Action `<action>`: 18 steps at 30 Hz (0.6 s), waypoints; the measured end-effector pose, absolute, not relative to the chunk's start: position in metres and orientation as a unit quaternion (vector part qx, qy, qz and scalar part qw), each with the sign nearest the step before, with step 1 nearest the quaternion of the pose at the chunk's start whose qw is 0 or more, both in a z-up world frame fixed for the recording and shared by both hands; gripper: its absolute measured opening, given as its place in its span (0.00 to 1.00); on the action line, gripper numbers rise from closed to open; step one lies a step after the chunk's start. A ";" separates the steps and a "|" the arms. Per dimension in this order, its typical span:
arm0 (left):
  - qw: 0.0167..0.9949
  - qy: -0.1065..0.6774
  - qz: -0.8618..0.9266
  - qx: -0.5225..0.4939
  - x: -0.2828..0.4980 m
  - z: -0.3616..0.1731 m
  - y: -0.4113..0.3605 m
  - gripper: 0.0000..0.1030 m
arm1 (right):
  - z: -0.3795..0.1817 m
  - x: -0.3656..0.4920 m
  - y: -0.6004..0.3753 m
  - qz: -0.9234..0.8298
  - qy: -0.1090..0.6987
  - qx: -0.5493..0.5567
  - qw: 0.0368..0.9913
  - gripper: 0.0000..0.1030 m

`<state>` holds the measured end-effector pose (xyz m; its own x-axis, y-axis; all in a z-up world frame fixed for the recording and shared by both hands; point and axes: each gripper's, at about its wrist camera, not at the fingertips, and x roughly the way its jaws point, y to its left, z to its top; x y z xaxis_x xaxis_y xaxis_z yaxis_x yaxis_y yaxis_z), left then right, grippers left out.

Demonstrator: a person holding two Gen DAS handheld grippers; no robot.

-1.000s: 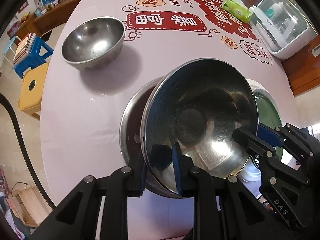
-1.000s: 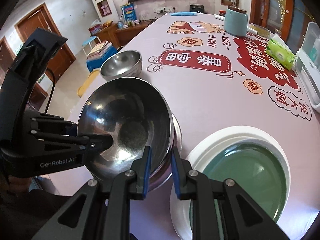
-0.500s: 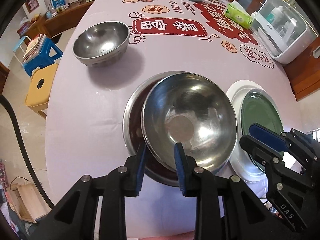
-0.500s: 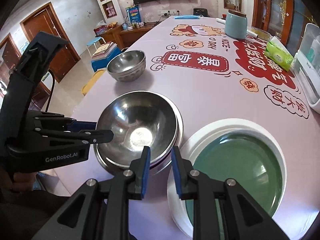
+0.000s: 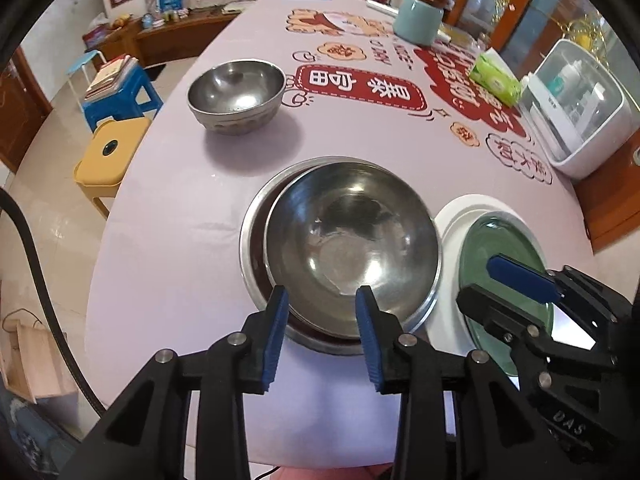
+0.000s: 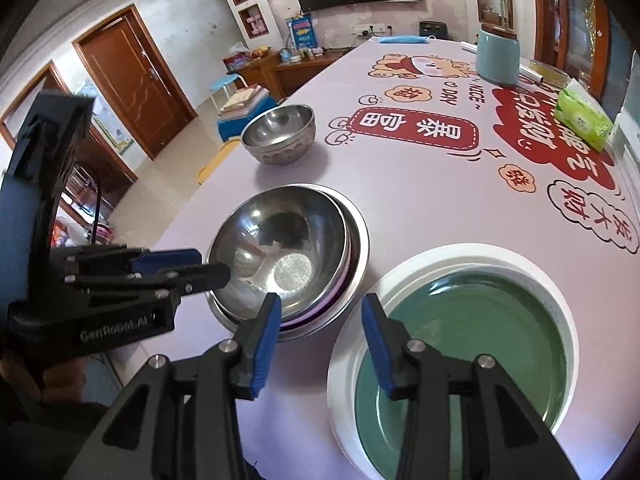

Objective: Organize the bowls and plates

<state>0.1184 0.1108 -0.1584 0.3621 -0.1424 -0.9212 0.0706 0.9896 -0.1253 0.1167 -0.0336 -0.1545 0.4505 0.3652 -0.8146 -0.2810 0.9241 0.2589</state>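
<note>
A steel bowl sits nested, slightly off-centre, in a wider steel bowl on the pink tablecloth. My left gripper hovers at its near rim. The jaws are opening and the pads are clear of the metal. My right gripper hangs between the nested bowls and the plates, jaws opening, nothing gripped. A green plate lies on a white plate to the right. A third steel bowl stands alone farther back.
A teal canister, a green tissue pack and a white plastic box stand along the table's far right. Yellow and blue stools stand beside the left edge.
The bowl, held tilted by both grippers, came down level into the wider bowl. Both grippers let go, spread their jaws and drew back toward the near table edge.
</note>
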 end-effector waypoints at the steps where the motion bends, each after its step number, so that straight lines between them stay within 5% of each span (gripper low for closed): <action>1: 0.827 0.558 -0.060 -0.033 0.115 -0.158 0.110 0.37 | -0.157 0.118 -0.035 0.191 0.493 0.044 0.848 0.43; 18: 0.839 0.539 0.014 -0.078 0.094 -0.155 0.137 0.54 | -0.158 0.123 -0.028 0.222 0.491 0.050 0.841 0.53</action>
